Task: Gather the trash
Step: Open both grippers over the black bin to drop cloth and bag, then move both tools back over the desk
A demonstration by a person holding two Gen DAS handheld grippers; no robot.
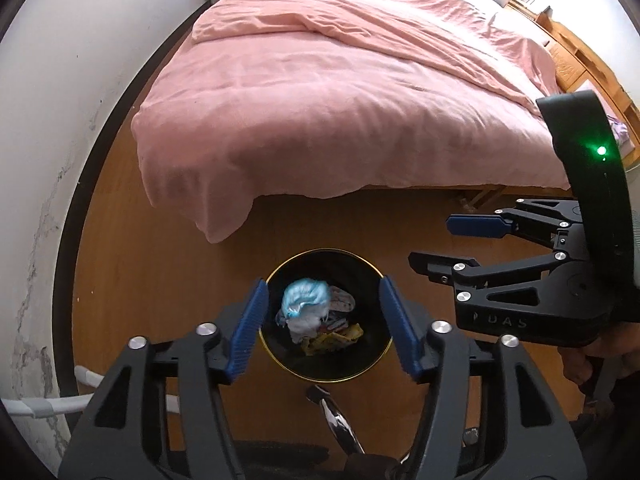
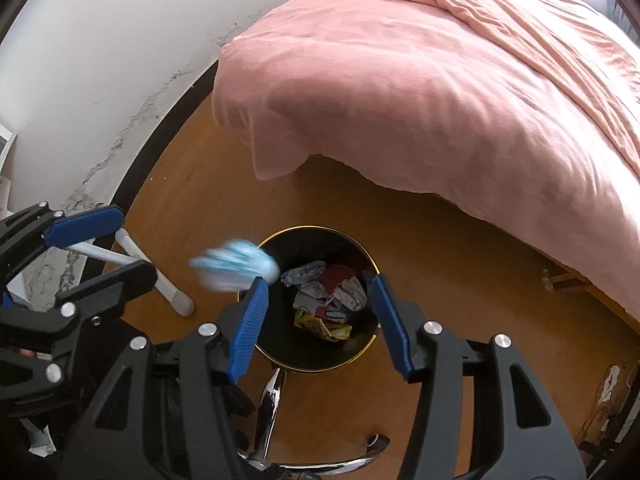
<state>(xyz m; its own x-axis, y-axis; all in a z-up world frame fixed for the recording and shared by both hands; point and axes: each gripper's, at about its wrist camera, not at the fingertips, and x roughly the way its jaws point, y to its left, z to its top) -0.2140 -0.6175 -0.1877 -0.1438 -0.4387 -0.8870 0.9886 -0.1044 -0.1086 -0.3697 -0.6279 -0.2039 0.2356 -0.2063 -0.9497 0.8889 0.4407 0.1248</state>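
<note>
1. The black bin (image 1: 325,368) is seen on the wood floor (image 1: 160,280), just off the bed (image 1: 340,100) corner, with open floor around its rim.
2. Both the left tongs (image 1: 324,332) and the right tongs (image 2: 316,328) are held apart, empty.
3. A blue wad (image 2: 236,266) is blurred at the bin's rim.
4. The trash (image 2: 324,300) inside is partly hidden.

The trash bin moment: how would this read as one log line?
left gripper: open | right gripper: open | blue wad: blurred, mid-air above trash bin | bin: holds wrappers
</note>
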